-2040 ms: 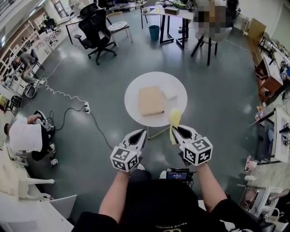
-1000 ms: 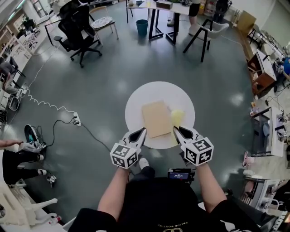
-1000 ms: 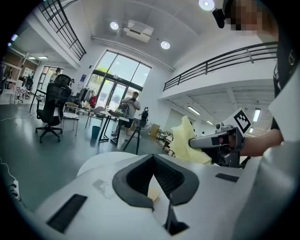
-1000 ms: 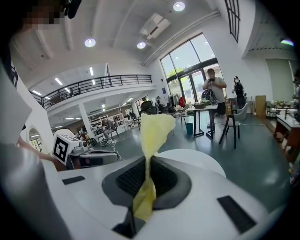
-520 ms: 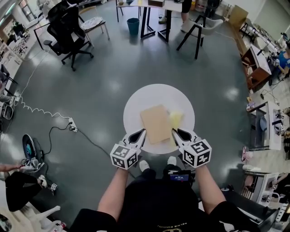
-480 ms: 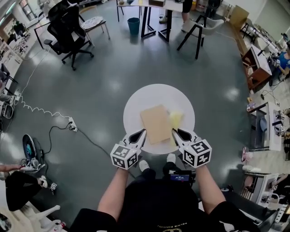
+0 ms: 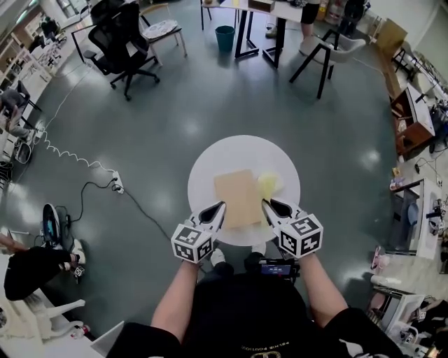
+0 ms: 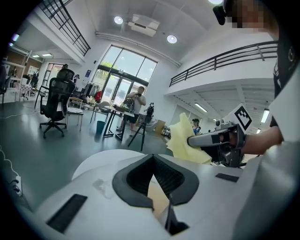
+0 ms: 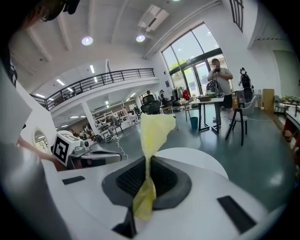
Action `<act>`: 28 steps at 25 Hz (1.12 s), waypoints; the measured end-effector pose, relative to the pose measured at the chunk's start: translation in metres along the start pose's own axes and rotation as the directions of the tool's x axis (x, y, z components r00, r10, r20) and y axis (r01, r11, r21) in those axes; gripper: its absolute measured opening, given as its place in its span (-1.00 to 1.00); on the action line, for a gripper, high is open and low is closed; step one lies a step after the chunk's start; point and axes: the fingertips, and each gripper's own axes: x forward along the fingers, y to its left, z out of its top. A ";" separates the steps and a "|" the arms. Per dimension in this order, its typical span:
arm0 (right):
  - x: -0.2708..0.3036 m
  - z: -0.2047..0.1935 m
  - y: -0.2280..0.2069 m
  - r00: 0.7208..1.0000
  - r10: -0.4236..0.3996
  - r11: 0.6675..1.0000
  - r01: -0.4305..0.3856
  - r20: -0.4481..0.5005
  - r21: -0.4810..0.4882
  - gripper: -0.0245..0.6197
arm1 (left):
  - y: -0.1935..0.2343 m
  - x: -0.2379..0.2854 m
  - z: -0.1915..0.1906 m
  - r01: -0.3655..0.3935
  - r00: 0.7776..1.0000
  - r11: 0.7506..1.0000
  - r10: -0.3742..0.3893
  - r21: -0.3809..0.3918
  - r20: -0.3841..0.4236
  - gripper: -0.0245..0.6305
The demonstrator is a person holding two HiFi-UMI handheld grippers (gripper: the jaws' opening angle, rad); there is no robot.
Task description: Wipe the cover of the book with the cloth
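Observation:
A tan book (image 7: 238, 198) lies on the round white table (image 7: 210, 164), just ahead of both grippers. My right gripper (image 7: 267, 205) is shut on a yellow cloth (image 7: 268, 184), which hangs over the table just right of the book. In the right gripper view the cloth (image 9: 153, 131) stands up from between the closed jaws. My left gripper (image 7: 219, 207) sits at the book's near left corner, shut with nothing in it. In the left gripper view a strip of the book (image 8: 157, 199) shows under the jaws, with the cloth (image 8: 186, 143) to the right.
A black office chair (image 7: 126, 42), a blue bin (image 7: 225, 36) and desks (image 7: 280, 14) stand far across the grey floor. A cable and power strip (image 7: 115, 185) lie left of the table. A person (image 7: 31, 266) crouches at far left.
The view has closed in on the table. Both grippers have come forward to its near edge, and the cloth in the right gripper now hangs over the tabletop beside the book.

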 end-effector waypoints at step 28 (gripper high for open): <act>0.013 0.011 0.000 0.989 0.145 0.983 -0.148 -0.038 -0.105 -0.68 | -0.002 0.001 0.014 -0.144 0.988 0.989 0.144 -0.012 0.051 -0.90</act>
